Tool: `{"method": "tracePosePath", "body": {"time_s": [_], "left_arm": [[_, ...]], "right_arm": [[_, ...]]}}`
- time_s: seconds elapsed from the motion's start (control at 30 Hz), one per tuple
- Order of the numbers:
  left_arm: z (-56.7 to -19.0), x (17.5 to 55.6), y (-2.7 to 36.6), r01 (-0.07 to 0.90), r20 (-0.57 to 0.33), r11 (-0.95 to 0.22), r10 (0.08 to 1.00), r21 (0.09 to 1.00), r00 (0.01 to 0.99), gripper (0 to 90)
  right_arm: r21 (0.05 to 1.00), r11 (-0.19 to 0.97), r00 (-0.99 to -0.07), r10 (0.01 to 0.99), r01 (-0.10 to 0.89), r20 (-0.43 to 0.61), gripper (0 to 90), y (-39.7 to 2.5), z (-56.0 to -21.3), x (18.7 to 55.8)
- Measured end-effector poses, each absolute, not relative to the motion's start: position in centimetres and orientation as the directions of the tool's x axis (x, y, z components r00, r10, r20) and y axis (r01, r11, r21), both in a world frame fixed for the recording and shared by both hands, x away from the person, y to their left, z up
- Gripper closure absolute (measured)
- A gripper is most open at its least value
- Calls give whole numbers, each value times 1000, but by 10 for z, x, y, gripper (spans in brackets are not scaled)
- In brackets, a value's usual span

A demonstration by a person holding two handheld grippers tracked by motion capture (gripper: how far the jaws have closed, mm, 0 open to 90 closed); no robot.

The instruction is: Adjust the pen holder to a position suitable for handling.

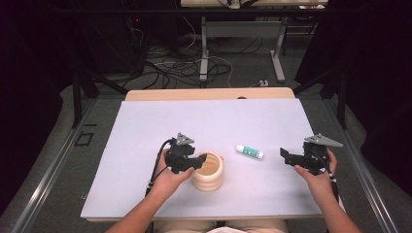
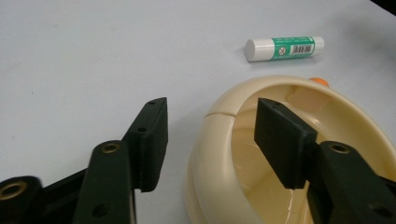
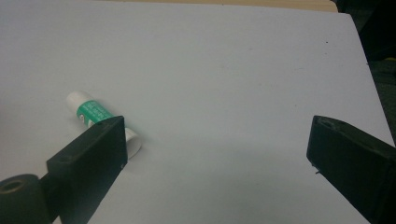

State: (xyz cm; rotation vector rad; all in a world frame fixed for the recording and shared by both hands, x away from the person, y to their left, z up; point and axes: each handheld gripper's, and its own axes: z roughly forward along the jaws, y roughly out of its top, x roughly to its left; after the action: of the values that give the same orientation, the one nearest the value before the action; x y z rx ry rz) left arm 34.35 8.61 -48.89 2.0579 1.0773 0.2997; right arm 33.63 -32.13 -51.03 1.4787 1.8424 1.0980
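Note:
A cream ribbed cup (image 1: pixel 209 172) (image 2: pixel 219 140) stands near the front middle of the white mat. My left gripper (image 1: pixel 198 160) (image 2: pixel 212 109) is open and straddles the cup's near rim, one jaw outside the wall and one inside the cup; neither pad presses the wall. A white glue stick with a green label (image 1: pixel 249 152) (image 2: pixel 284 48) (image 3: pixel 93 114) lies on its side to the right of the cup. My right gripper (image 1: pixel 287 158) (image 3: pixel 217 135) is held open a little to the right of the stick, with nothing between its jaws.
A small orange thing (image 1: pixel 221 158) (image 2: pixel 319 80) peeks out behind the cup's far rim. The white mat (image 1: pixel 209 116) lies on a wooden table (image 1: pixel 209 93). Table legs and cables (image 1: pixel 194 65) lie on the floor beyond.

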Motion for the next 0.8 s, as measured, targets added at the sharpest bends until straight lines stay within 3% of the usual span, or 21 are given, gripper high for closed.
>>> {"method": "tracePosePath", "body": {"time_s": [0.53,0.8], "left_arm": [[-478,336,95,527,-106,-335,761,781,640,286],[-471,335,104,505,-93,-315,771,804,630,273]], "right_arm": [[846,66,-262,961,529,89,46,-321,-510,336],[849,73,-262,962,524,79,46,-322,-510,336]]}}
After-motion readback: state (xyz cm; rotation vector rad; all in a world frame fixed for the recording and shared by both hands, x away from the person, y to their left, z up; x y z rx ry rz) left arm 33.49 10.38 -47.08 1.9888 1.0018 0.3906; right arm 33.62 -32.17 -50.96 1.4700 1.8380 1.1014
